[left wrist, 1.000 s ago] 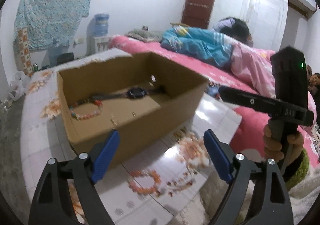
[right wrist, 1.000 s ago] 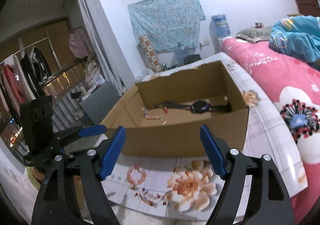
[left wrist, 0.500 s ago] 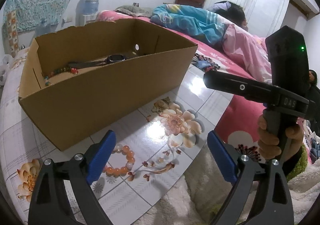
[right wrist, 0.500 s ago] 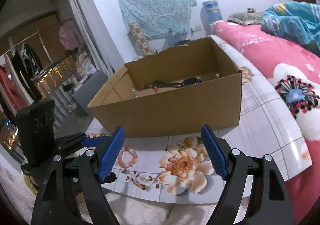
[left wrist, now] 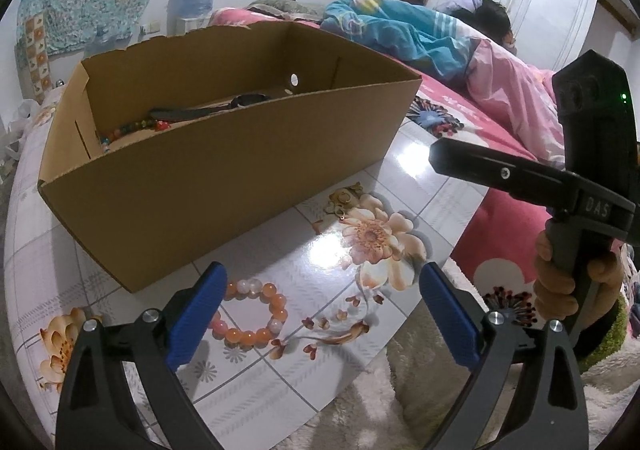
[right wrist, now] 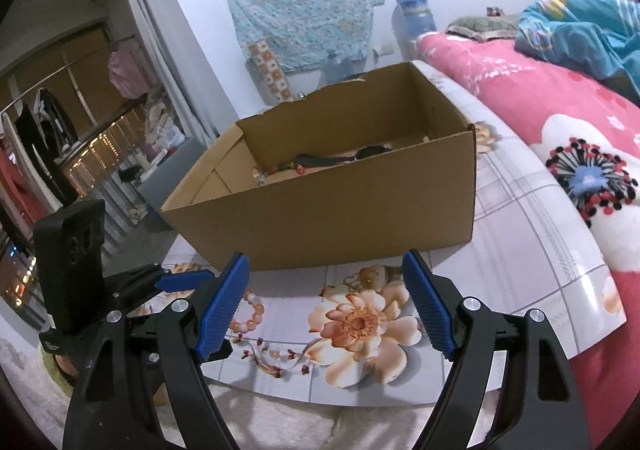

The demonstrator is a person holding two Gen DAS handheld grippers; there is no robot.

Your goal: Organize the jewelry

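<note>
An orange bead bracelet (left wrist: 252, 314) lies on the flowered table (left wrist: 280, 374), in front of an open cardboard box (left wrist: 224, 190). My left gripper (left wrist: 323, 274) hovers low over it with jaws opening. The bracelet sits by the left fingertip and the pads do not touch it. In the box lie a black watch (left wrist: 244, 101) and a multicoloured bead bracelet (left wrist: 132, 129). My right gripper (right wrist: 326, 262) is open and empty, aimed at the box (right wrist: 328, 222) over a printed flower. The orange bracelet (right wrist: 250, 314) shows beside its left finger.
A bed with a pink flowered cover (right wrist: 560, 122) runs along the table's right side, and a person (left wrist: 480, 30) lies on it. White fluffy fabric (left wrist: 360, 410) lies below the table's near edge. A clothes rack (right wrist: 48, 122) stands far left.
The left gripper has sunk toward the table and come closer to the orange bracelet, its jaws spreading wider. The box's inside shows less. The right gripper has dipped slightly.
</note>
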